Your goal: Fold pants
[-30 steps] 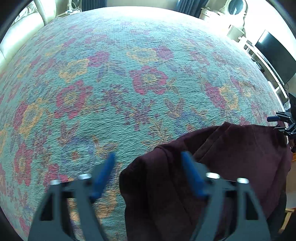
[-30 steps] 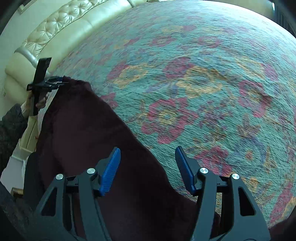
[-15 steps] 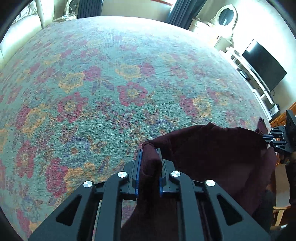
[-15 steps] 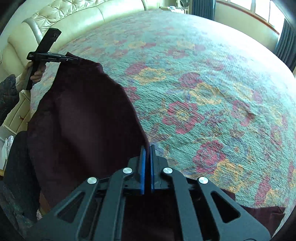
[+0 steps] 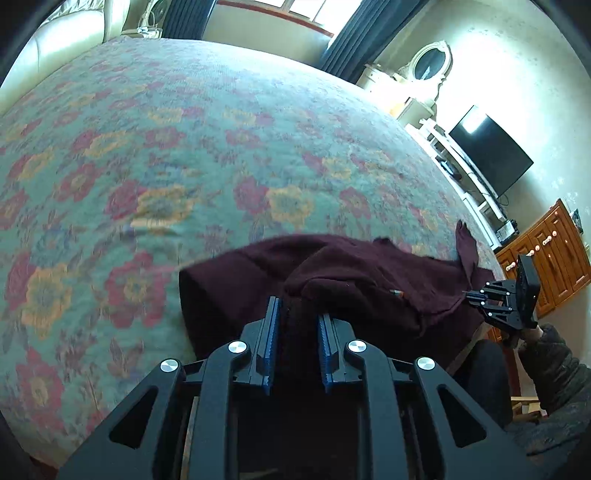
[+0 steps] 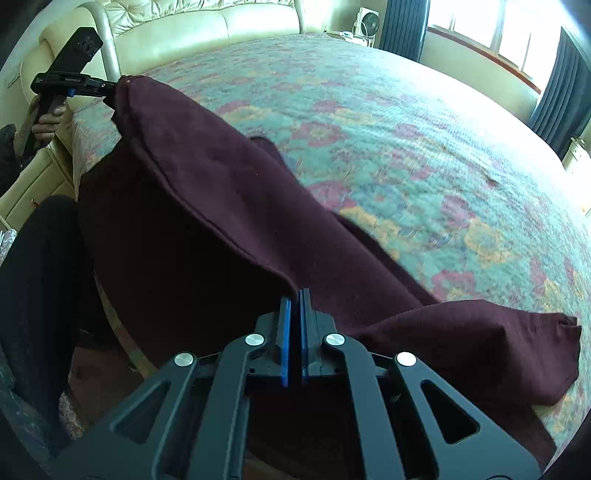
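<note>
Dark maroon pants [image 5: 351, 280] hang over the near edge of a bed with a floral cover [image 5: 184, 147]. My left gripper [image 5: 297, 306] has a thick bunch of the fabric between its blue pads; its jaws are opening slightly, but the cloth still fills the gap. In the right wrist view that gripper [image 6: 109, 88] holds a corner of the pants [image 6: 207, 206] up off the bed. My right gripper [image 6: 295, 295] is shut on a thin edge of the cloth, and it shows at the right of the left wrist view [image 5: 467, 294]. The edge stretches between the two grippers.
A cream tufted sofa [image 6: 207, 22] runs along the far side of the bed. A dark TV [image 5: 491, 151] and a wooden cabinet [image 5: 554, 258] stand to the right. The person's dark-clad leg [image 6: 40, 258] is at the bed's near edge.
Both grippers went from open over the pants to closed on the fabric. They then rose and moved apart, lifting the edge off the bed.
</note>
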Demonstrator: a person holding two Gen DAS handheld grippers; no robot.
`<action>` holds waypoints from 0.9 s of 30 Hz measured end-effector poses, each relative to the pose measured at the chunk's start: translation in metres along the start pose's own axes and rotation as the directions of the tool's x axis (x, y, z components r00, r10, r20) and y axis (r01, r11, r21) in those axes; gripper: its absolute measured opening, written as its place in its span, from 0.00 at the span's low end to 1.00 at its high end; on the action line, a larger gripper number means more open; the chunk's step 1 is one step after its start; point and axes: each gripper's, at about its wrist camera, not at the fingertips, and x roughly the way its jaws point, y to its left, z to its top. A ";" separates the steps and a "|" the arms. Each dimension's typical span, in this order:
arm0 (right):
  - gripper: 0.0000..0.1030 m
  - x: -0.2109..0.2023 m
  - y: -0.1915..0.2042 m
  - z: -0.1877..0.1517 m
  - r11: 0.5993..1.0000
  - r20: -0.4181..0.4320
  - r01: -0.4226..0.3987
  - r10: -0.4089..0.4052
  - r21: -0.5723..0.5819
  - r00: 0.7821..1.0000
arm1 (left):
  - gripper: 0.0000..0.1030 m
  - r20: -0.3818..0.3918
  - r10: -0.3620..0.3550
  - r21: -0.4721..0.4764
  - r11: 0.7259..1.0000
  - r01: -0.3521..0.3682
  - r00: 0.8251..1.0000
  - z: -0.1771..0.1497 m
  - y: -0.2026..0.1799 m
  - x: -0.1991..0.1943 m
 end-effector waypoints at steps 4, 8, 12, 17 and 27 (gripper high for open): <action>0.10 0.014 0.017 -0.012 1.000 -0.026 0.027 -0.027 0.001 0.999 | 0.35 -0.088 0.068 -0.054 0.996 -0.073 0.994 -0.042 0.010 0.020; 0.35 -0.001 0.010 -0.012 0.993 0.001 0.005 -0.005 0.116 1.000 | 0.58 -0.071 0.006 -0.215 0.976 -0.021 0.997 -0.068 0.032 0.009; 0.46 -0.022 -0.005 -0.020 0.954 0.078 -0.057 0.035 0.296 0.996 | 0.59 0.017 -0.092 -0.431 0.898 0.090 0.996 -0.087 0.043 -0.010; 0.48 -0.024 -0.021 -0.033 0.834 0.176 -0.228 0.159 0.503 0.971 | 0.60 0.070 -0.108 -0.533 0.836 0.129 0.992 -0.095 0.027 -0.003; 0.52 -0.012 -0.017 -0.051 0.669 0.249 -0.350 0.247 0.656 0.937 | 0.60 0.121 -0.111 -0.632 0.757 0.163 0.986 -0.075 0.020 0.024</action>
